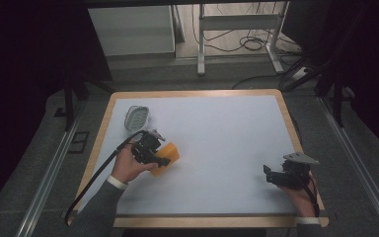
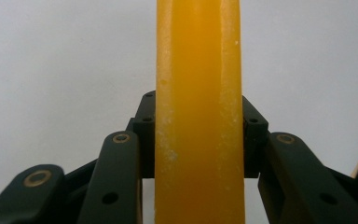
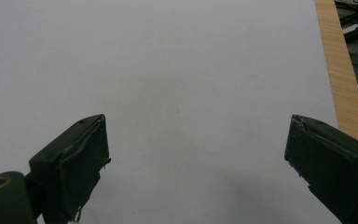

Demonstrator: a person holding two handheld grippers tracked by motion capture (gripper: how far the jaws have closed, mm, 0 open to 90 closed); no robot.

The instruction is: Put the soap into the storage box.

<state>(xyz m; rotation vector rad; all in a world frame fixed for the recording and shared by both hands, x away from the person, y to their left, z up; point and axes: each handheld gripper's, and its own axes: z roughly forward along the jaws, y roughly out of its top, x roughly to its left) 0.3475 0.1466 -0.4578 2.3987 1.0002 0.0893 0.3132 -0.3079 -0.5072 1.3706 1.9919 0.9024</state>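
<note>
The left gripper (image 1: 162, 154) holds an orange soap bar (image 1: 168, 155) over the left part of the white table (image 1: 227, 143). In the high view, the bar sticks out to the right of the gripper, tilted, close above the table top. In the left gripper view, the 2 black jaws press against the bar's 2 flat sides, and the soap bar (image 2: 199, 116) stands on edge between them, running from the bottom of the view to the top. Its surface shows pale, chalky specks.

A soap dish (image 1: 136, 117), pale and oval with slots in its floor, lies on the table just beyond the left gripper, near the far left corner, apart from the bar.

The right gripper (image 1: 272, 174) rests low at the table's near right side, well apart from the soap. In the right gripper view, its jaws stand wide, with bare white table between them.
</note>
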